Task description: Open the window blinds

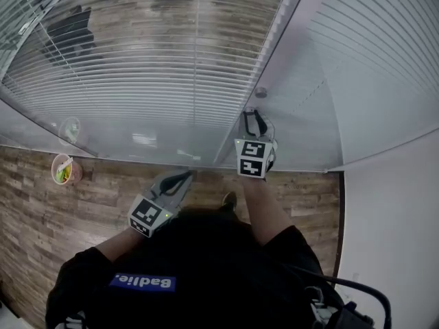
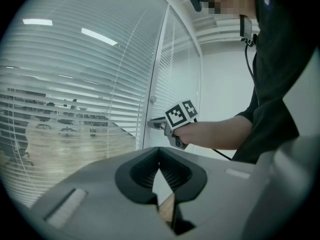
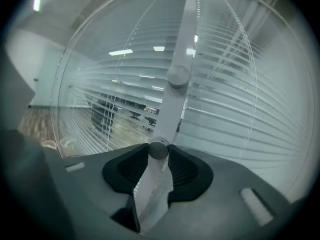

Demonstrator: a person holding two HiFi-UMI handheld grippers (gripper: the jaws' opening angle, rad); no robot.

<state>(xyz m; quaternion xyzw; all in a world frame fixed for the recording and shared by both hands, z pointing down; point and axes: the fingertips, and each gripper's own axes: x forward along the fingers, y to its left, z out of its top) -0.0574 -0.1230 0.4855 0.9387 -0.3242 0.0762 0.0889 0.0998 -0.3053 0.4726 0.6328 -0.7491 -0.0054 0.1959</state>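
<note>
White slatted blinds [image 1: 137,60] hang behind the glass on both sides of a white upright frame [image 1: 274,40]. In the right gripper view the blinds [image 3: 235,109] fill the picture, and the frame [image 3: 186,34] carries two round grey knobs. My right gripper [image 3: 158,152] is shut on the lower knob [image 3: 158,149]; the upper knob [image 3: 178,76] is free. From the head view the right gripper [image 1: 255,120] sits just below the upper knob [image 1: 260,92]. My left gripper [image 1: 184,178] hangs lower and to the left, apart from the glass. Its jaws [image 2: 159,160] are shut on nothing.
A pink cup [image 1: 64,170] with green contents stands on the wood floor [image 1: 41,211] by the glass at the left. A white wall [image 1: 391,238] closes the right side. Office chairs [image 1: 68,26] show beyond the glass. A black cable [image 1: 357,286] runs at my right hip.
</note>
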